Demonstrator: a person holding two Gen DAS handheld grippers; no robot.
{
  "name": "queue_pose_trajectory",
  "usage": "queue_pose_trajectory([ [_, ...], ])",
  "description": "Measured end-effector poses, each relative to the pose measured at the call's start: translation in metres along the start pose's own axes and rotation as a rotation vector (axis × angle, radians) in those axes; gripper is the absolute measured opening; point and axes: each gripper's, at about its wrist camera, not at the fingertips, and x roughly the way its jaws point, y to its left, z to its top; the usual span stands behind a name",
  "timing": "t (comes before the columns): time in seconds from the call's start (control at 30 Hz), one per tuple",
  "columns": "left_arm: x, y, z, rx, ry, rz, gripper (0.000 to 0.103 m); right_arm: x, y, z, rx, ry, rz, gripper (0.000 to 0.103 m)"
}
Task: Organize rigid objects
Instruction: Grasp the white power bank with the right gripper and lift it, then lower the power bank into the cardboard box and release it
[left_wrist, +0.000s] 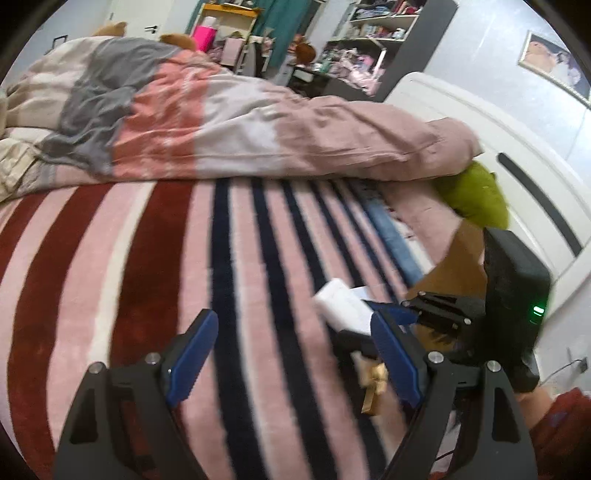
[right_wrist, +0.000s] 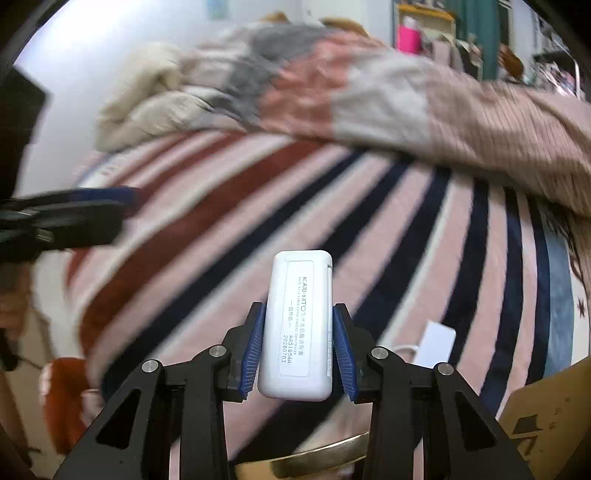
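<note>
My right gripper is shut on a white rectangular case with printed text, held above the striped blanket. The same case shows in the left wrist view, clamped by the right gripper at the lower right. My left gripper is open and empty above the blanket; it also shows blurred at the left edge of the right wrist view. A small white box lies on the blanket to the right of the case.
A bunched pink, grey and cream duvet lies across the far side of the bed. A green cushion sits by the white headboard. A brown cardboard box is at lower right. A gold ribbon item lies under the right gripper.
</note>
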Motion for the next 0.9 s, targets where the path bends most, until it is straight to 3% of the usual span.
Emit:
queue_pose_trajectory([
  [0.13, -0.003, -0.033, 0.012, 0.033, -0.007, -0.088, 0.08, -0.048, 0.016, 0.009, -0.027, -0.095, 0.08, 0.032],
  [0.23, -0.003, -0.054, 0.021, 0.035, -0.016, -0.163, 0.069, -0.079, 0.017, 0.01, -0.042, -0.15, 0.099, 0.032],
  [0.4, 0.006, -0.099, 0.033, 0.107, 0.0, -0.252, 0.036, -0.115, 0.003, -0.002, -0.022, -0.202, 0.078, 0.032],
  [0.67, 0.034, -0.178, 0.05, 0.231, 0.044, -0.279, 0.033, -0.162, -0.049, -0.028, 0.079, -0.239, 0.003, 0.032],
  [0.9, 0.067, -0.236, 0.057, 0.339, 0.129, -0.278, 0.033, -0.19, -0.087, -0.047, 0.149, -0.242, -0.102, 0.031],
])
